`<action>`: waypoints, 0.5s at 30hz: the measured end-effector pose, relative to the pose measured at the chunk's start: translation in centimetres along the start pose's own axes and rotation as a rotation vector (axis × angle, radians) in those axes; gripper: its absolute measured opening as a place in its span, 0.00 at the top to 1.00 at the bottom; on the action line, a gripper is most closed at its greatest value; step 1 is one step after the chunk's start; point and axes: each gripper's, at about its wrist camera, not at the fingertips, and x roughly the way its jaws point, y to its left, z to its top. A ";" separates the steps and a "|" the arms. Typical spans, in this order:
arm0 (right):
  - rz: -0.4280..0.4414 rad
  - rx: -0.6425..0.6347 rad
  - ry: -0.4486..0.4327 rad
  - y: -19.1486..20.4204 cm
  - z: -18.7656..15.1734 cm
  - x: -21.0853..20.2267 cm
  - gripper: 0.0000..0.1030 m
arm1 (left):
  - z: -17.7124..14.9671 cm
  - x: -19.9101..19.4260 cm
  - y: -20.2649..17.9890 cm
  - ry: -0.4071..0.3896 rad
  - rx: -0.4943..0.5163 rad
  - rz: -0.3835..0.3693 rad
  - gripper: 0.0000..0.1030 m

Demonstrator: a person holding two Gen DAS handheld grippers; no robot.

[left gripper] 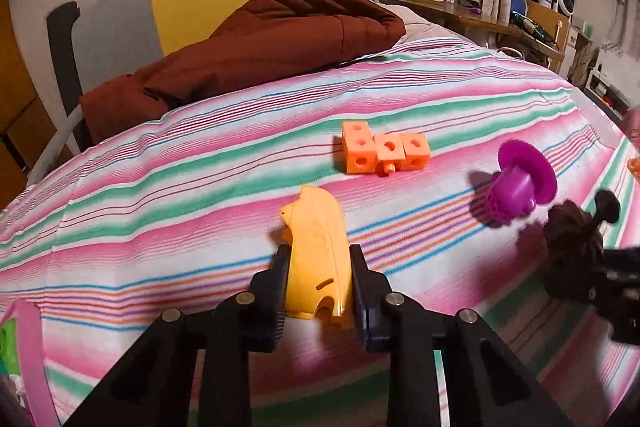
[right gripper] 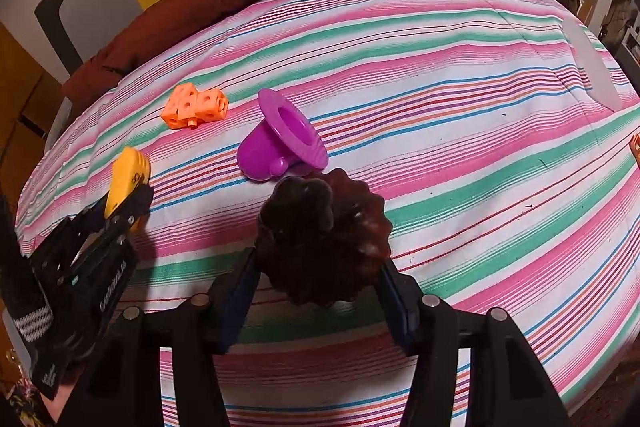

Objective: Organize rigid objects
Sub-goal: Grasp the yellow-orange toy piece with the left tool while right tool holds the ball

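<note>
My left gripper (left gripper: pixel 319 259) is shut on a yellow curved plastic shell (left gripper: pixel 316 251), held just above the striped bedspread; the shell also shows in the right wrist view (right gripper: pixel 126 179) with the left gripper (right gripper: pixel 128 199) at the far left. My right gripper (right gripper: pixel 320 267) is shut on a dark brown fluted knob-topped piece (right gripper: pixel 324 239), which also shows in the left wrist view (left gripper: pixel 576 243). An orange block cluster (left gripper: pixel 384 151) (right gripper: pixel 194 105) and a purple flanged strainer (left gripper: pixel 520 183) (right gripper: pixel 284 139) lie on the bed ahead.
The striped bedspread (left gripper: pixel 200 187) (right gripper: pixel 440 87) covers the bed. A dark red quilt (left gripper: pixel 260 39) is bunched at the headboard. A pink-rimmed container (left gripper: pixel 28 347) sits at the lower left. An orange item (right gripper: pixel 635 147) peeks in at the right edge. A cluttered desk (left gripper: pixel 500 19) stands beyond the bed.
</note>
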 end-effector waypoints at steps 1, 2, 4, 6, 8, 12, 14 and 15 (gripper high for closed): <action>-0.003 -0.005 -0.002 0.3 0.1 0.3 0.44 | -0.2 -0.2 -0.1 -0.003 0.004 0.000 0.73; -0.010 -0.015 -0.004 0.5 0.3 0.5 0.44 | -0.5 -0.5 -0.1 -0.007 0.009 0.001 0.73; -0.022 -0.037 -0.010 0.9 0.4 0.6 0.45 | -1.0 -0.9 0.0 -0.013 0.009 0.001 0.73; -0.030 -0.060 -0.015 1.3 0.3 0.6 0.45 | -1.5 -1.3 0.2 -0.015 0.005 0.002 0.73; -0.030 -0.074 -0.018 1.6 0.4 0.5 0.45 | -1.9 -1.7 0.4 -0.017 -0.003 0.002 0.73; -0.019 -0.108 -0.040 2.0 0.5 0.2 0.45 | -2.9 -2.5 1.0 -0.024 -0.024 0.012 0.73; -0.007 -0.136 -0.050 2.5 0.4 0.0 0.45 | -3.4 -2.9 1.1 -0.026 -0.028 0.014 0.73; -0.001 -0.149 -0.052 2.8 0.6 0.1 0.45 | -3.6 -3.1 1.2 -0.027 -0.029 0.013 0.73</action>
